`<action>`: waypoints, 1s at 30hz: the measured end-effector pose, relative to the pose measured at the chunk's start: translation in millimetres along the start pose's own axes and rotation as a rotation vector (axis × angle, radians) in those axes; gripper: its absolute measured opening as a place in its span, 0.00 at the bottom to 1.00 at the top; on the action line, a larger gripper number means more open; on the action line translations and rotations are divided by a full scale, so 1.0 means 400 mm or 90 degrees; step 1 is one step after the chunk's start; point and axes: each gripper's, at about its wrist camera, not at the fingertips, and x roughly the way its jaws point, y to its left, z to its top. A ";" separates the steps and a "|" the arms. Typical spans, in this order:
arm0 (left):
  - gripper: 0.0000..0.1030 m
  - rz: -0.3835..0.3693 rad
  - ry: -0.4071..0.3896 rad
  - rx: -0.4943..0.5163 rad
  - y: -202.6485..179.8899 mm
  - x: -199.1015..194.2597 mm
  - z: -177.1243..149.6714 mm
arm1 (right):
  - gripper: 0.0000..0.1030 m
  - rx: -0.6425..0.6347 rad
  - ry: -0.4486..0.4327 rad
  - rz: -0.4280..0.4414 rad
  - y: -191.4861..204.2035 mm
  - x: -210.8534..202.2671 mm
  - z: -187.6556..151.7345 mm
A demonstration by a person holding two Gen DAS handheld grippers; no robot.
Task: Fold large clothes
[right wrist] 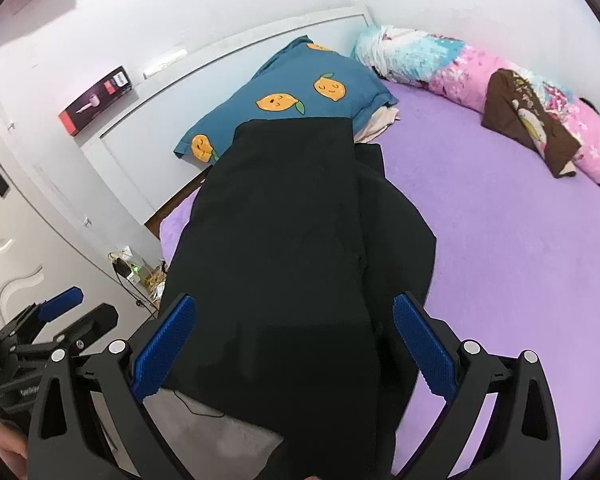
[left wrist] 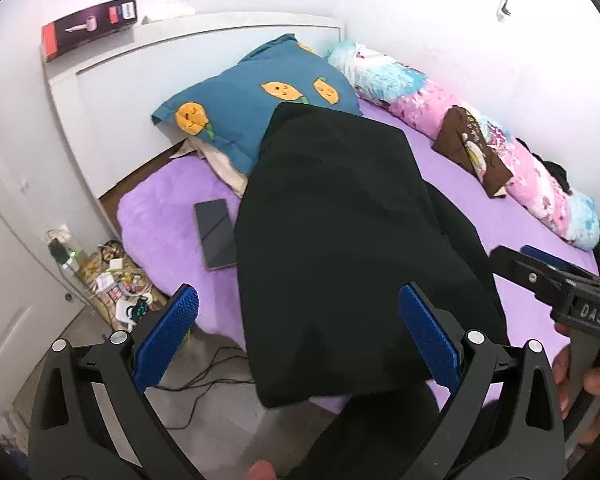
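On one bed [left wrist: 480, 200], one black garment [left wrist: 340, 220], two open grippers [left wrist: 298, 332].

White walls [left wrist: 440, 20] enclose a bed [right wrist: 500, 220] with a purple cover and a white headboard [left wrist: 204, 40]. A boxed hair dryer [left wrist: 88, 28] sits atop the headboard. Cables trail across the grey floor [left wrist: 208, 412] beside a cluttered corner.
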 end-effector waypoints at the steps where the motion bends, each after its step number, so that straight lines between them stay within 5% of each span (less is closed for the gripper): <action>1: 0.94 0.001 -0.002 -0.002 0.002 -0.009 -0.007 | 0.94 -0.004 -0.003 0.000 0.005 -0.014 -0.014; 9: 0.94 0.042 -0.030 -0.004 0.001 -0.098 -0.061 | 0.94 0.006 -0.006 0.020 0.020 -0.086 -0.104; 17: 0.94 0.002 -0.035 -0.032 0.005 -0.175 -0.104 | 0.94 -0.031 -0.031 -0.031 0.053 -0.170 -0.192; 30: 0.94 -0.054 -0.011 -0.003 -0.053 -0.245 -0.184 | 0.94 -0.045 -0.045 -0.036 0.054 -0.240 -0.262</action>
